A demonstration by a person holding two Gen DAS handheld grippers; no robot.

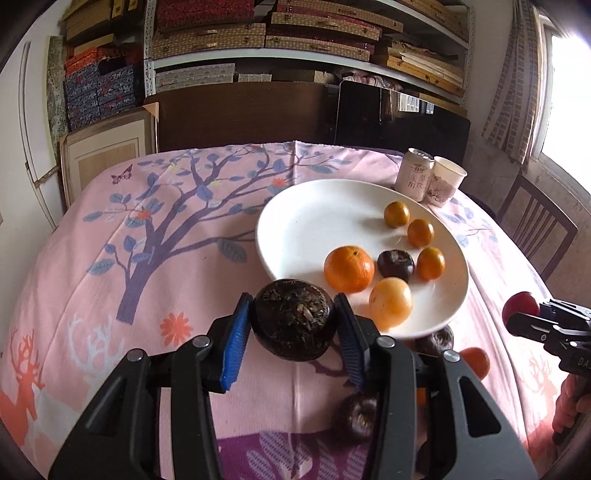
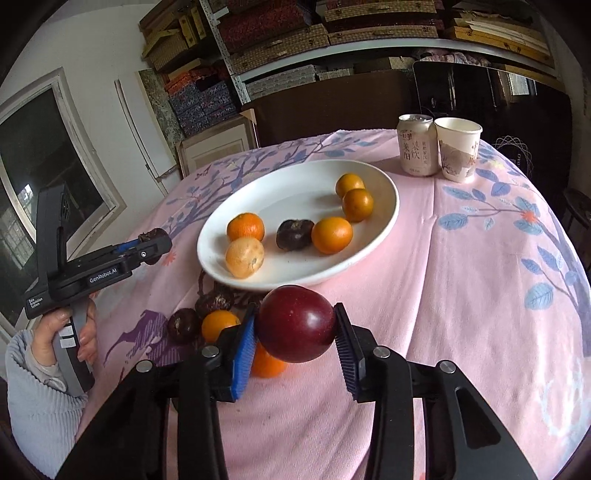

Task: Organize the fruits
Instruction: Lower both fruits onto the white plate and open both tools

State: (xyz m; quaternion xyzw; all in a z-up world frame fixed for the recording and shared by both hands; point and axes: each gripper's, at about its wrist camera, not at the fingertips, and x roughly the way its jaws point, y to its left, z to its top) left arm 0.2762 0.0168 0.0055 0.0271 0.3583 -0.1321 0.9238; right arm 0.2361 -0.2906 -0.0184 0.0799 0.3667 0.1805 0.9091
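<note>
A pale drink can with printed characters (image 2: 417, 144) stands at the upper right, touching a white paper cup (image 2: 458, 149) on its right. Both rest on the pink cloth printed with a purple tree (image 1: 155, 236). Behind, shelves of woven boxes (image 1: 266, 33) fill the top.

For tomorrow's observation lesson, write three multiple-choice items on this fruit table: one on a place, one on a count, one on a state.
1. Where does the drink can stand?
A. On the plate
B. Beside the paper cup
C. On the shelf

2. How many fruits lie on the white plate?
A. Three
B. Nine
C. Six

3. What is the right gripper doing?
A. Clamping a dark red fruit
B. Hanging open and empty
C. Holding the cup

Key: 1 B, can and cup stand side by side beyond the plate. 2 C, six fruits lie there. 3 A, both pads press the fruit.
</note>
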